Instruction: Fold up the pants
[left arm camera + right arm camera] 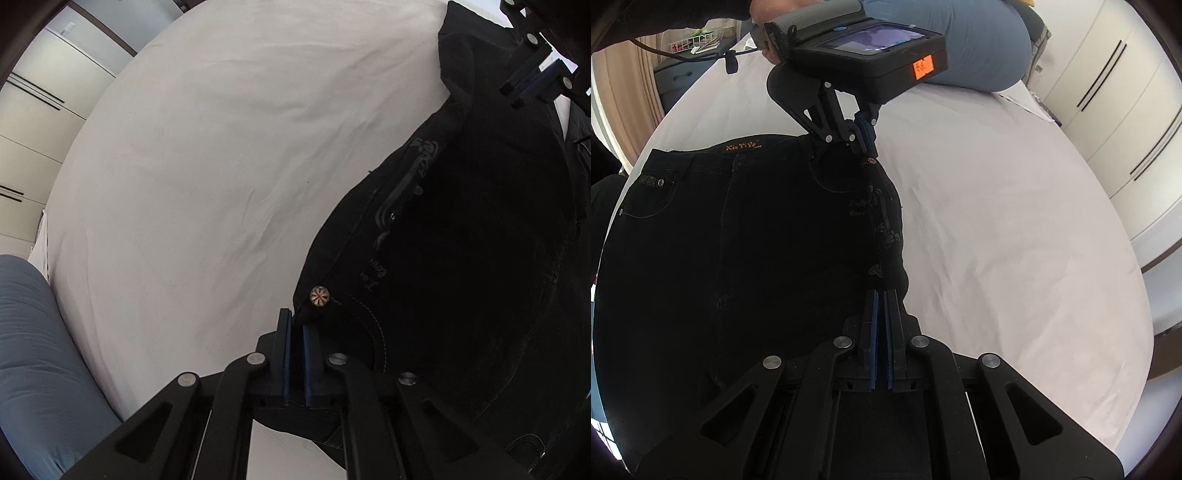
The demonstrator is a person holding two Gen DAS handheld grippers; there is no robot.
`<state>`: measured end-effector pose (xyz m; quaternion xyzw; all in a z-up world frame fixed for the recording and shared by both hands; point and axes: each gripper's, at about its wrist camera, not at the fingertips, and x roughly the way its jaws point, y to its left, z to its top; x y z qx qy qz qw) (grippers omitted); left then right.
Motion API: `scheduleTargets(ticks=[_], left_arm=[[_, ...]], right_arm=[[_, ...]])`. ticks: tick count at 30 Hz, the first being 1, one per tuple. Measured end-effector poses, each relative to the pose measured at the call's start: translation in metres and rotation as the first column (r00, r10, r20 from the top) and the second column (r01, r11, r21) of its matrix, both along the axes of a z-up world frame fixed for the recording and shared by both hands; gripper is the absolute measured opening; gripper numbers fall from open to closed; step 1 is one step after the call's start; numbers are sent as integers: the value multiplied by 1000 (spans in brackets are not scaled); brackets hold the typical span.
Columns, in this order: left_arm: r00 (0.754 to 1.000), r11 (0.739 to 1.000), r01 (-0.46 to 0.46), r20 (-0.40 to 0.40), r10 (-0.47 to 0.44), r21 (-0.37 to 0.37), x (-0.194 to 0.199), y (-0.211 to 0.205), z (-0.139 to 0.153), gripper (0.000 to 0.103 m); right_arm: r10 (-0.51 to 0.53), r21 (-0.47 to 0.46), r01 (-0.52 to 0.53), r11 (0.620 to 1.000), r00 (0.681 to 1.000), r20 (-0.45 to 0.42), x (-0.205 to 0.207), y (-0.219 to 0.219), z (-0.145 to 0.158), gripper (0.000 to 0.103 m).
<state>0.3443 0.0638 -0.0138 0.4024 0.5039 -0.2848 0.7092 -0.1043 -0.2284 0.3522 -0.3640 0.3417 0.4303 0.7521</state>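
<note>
In the left wrist view the left gripper (pixel 297 325), low centre, is clamped on the waistband edge of the black pants (pixel 461 277) filling the right, while in the right wrist view the right gripper (pixel 884 306) pinches their side seam on the white bed (pixel 997 221).

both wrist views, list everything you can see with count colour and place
pants: one, black, spread on the bed, one side edge lifted
button: one, pale, at the waistband corner
bed sheet: one, white, under the pants
pillow: one, blue, at the bed's far end
wardrobe: one, white with dark handles, beside the bed
left gripper: one, black with blue pads, shut on the waistband corner
right gripper: one, black with blue pads, shut on the pants' side edge
</note>
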Motion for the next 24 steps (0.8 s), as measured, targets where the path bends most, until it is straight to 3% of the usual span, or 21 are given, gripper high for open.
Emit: scheduleTargets(ticks=[6, 12, 16, 17, 19, 20, 22, 24], left_arm=[[997, 998, -30, 74, 34, -49, -18, 5, 11, 4], [991, 997, -33, 131, 41, -67, -37, 5, 23, 4], [989, 996, -52, 137, 62, -74, -38, 14, 28, 4], [988, 996, -52, 143, 62, -72, -38, 14, 28, 4], [986, 997, -47, 156, 57, -67, -40, 12, 27, 4], [985, 997, -42, 165, 52, -65, -42, 11, 27, 4], [982, 998, -34, 184, 44, -61, -45, 9, 30, 4], [980, 998, -28, 196, 38, -56, -49, 9, 31, 4]], right_arm=[[-25, 8, 25, 1000, 1000, -4, -13, -2, 5, 1], [-137, 76, 145, 986, 984, -111, 14, -19, 1, 3], [-137, 82, 148, 986, 982, -127, 12, -17, 0, 7], [-124, 88, 137, 987, 983, -134, 8, -16, 1, 16], [-106, 102, 121, 987, 984, -141, 3, -15, 3, 55], [-107, 115, 123, 986, 985, -138, 1, -16, 4, 85], [-98, 163, 114, 980, 990, -106, 0, -20, 11, 87], [-96, 154, 112, 982, 989, -109, 5, -22, 11, 87]])
